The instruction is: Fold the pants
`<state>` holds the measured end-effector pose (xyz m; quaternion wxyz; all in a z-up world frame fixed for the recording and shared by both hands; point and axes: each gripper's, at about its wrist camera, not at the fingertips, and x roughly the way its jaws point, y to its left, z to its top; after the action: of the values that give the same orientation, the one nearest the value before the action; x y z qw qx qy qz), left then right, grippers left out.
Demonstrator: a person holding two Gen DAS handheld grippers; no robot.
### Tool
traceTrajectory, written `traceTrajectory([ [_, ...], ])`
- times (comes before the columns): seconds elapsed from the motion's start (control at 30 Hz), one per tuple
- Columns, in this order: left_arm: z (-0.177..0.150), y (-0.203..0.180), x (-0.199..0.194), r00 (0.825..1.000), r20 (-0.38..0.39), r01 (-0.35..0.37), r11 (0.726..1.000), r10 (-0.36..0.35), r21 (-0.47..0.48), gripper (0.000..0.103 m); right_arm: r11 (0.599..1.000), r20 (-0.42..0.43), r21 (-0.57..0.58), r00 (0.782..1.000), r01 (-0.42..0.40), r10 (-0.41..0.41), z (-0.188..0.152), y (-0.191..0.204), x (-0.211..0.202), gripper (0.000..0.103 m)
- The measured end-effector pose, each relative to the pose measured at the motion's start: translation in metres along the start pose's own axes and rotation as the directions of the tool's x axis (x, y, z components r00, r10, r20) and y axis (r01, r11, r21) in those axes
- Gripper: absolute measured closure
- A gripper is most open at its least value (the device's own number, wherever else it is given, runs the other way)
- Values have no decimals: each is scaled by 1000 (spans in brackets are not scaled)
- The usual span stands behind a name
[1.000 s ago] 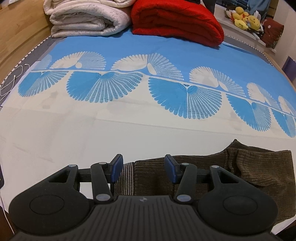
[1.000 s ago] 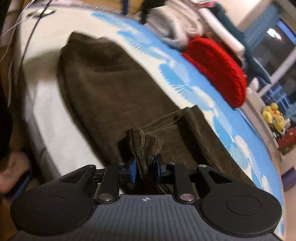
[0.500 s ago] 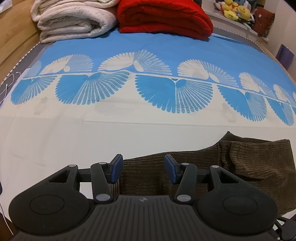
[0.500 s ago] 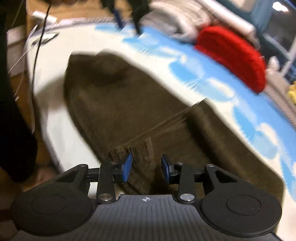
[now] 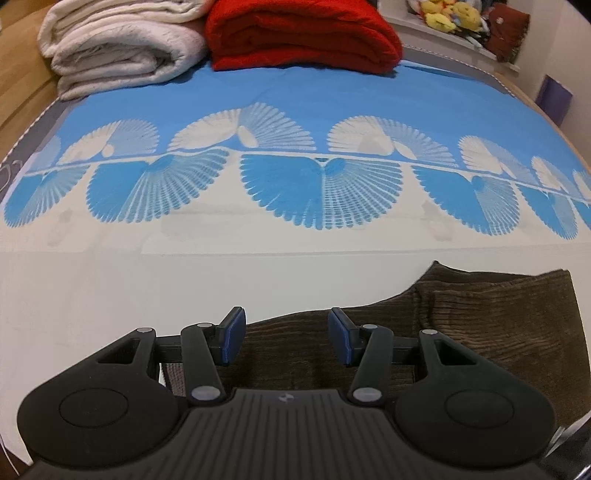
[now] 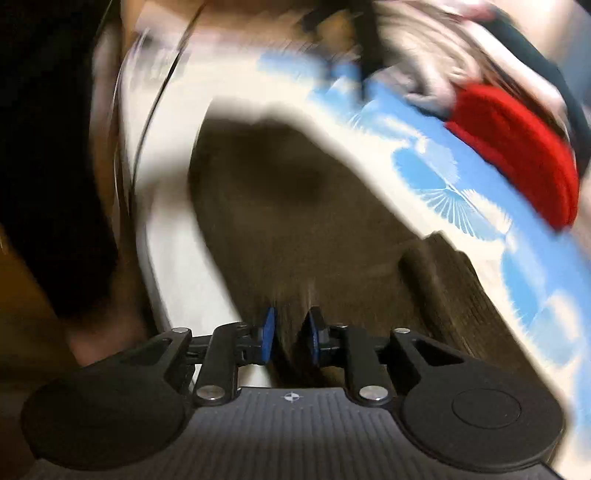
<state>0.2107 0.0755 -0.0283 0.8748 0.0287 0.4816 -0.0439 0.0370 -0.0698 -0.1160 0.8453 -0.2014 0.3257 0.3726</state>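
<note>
Brown corduroy pants (image 5: 480, 325) lie flat on the near, white part of the bed sheet (image 5: 221, 277), with one end folded over on itself at the right. My left gripper (image 5: 286, 339) hovers open over the pants' far edge; cloth shows below the gap, but the pads touch nothing. The right wrist view is blurred by motion. There the pants (image 6: 295, 221) stretch away from my right gripper (image 6: 290, 334). Its jaws are closing, and a ridge of brown cloth fills the narrow gap between the blue pads.
A folded red blanket (image 5: 303, 33) and a folded white blanket (image 5: 122, 44) sit at the bed's far end. Yellow plush toys (image 5: 443, 14) rest on a ledge beyond. A person in dark clothing (image 6: 48, 147) stands at the bed's near side, by a thin cable (image 6: 147, 122).
My left gripper slid right along the pants' edge, still open. My right gripper let go of the pinched fold, opened, then narrowed on the cloth again while lifting and tilting.
</note>
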Motion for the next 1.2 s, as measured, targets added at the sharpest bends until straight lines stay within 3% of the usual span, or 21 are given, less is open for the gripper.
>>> traceTrajectory([
  [0.07,1,-3,1,1000,1,-1,1000,1,10,48,993,94,116,995,-26,16,17,-34,-13,60],
  [0.13,2,-3,2,1000,1,-1,1000,1,7,48,982,118,189,992,24,-47,30,-66,-11,60],
  [0.3,4,-2,7,1000,-5,-5,1000,5,0,48,951,22,248,981,182,-194,32,-126,34,60],
  [0.5,7,4,10,1000,-7,-6,1000,6,-9,48,964,-94,135,972,228,-217,24,-150,97,60],
  [0.53,8,5,10,1000,-6,-6,1000,6,-12,48,969,-106,113,972,219,-208,22,-147,103,64],
  [0.57,9,6,10,1000,-3,-5,1000,5,-15,48,976,-115,76,974,203,-193,21,-146,108,85],
  [0.6,11,7,10,1000,0,-3,1000,3,-19,48,980,-105,34,976,198,-193,21,-143,112,98],
  [0.67,13,8,11,1000,4,2,1000,-1,-21,48,973,-47,-4,971,232,-232,31,-145,109,102],
  [0.77,16,7,12,1000,5,5,1000,-5,-15,48,928,25,142,936,345,-352,42,-167,99,103],
  [0.9,16,3,15,1000,-11,16,1000,-16,-13,48,914,-72,165,929,370,-363,42,-183,107,103],
  [0.97,14,-4,15,998,-20,53,999,-53,7,48,898,-50,210,921,387,-386,39,-191,85,103],
  [1.03,9,-13,16,990,-47,137,990,-135,25,48,886,-23,273,924,374,-383,32,-200,53,101],
  [1.1,1,-27,19,969,-93,236,970,-230,56,48,883,-19,301,928,360,-371,21,-204,20,98],
  [1.2,-18,-55,22,920,-182,369,923,-346,108,48,890,-28,300,936,342,-350,0,-205,-27,89],
])
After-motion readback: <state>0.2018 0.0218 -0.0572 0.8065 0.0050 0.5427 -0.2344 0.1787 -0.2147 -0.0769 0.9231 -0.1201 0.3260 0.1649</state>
